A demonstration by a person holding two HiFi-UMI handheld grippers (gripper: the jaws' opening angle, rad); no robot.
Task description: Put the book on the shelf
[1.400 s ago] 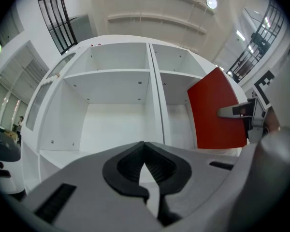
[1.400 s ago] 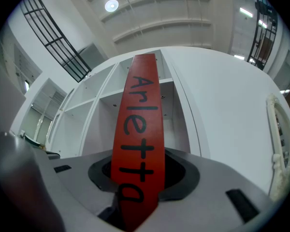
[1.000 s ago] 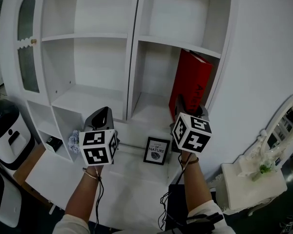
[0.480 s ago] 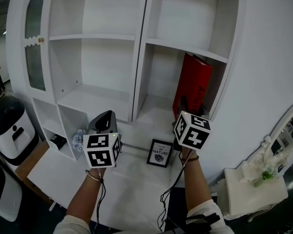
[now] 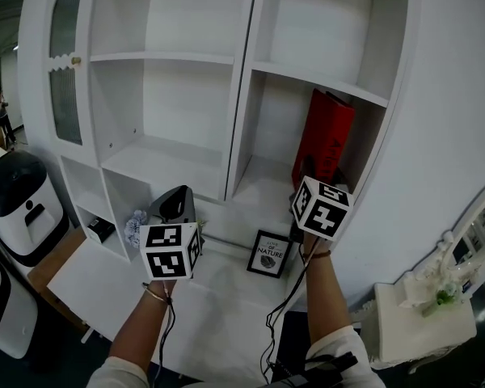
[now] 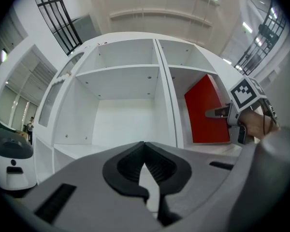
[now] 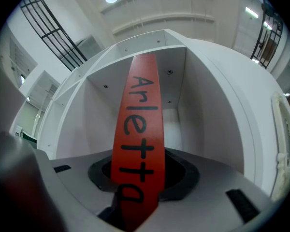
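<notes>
Book point(image 5: 327, 136) clamped by right hand-held gripper point(image 5: 314, 181) inside shelf point(image 5: 257, 191); left hand-held gripper point(image 6: 146, 176) closed, empty; frame point(image 5: 268, 253) below.

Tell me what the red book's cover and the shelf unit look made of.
The red book: smooth matte red cover, probably coated card; even colour, flat black lettering. The shelf unit: likely painted or laminated board; uniform white satin panels, straight edges, small fixing dots.

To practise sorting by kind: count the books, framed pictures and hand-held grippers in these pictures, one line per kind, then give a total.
Books: 1, the red book
Framed pictures: 1, the framed picture below the shelf
Grippers: 2, the left gripper and the right gripper, which grips the red book
Total: 4
</notes>
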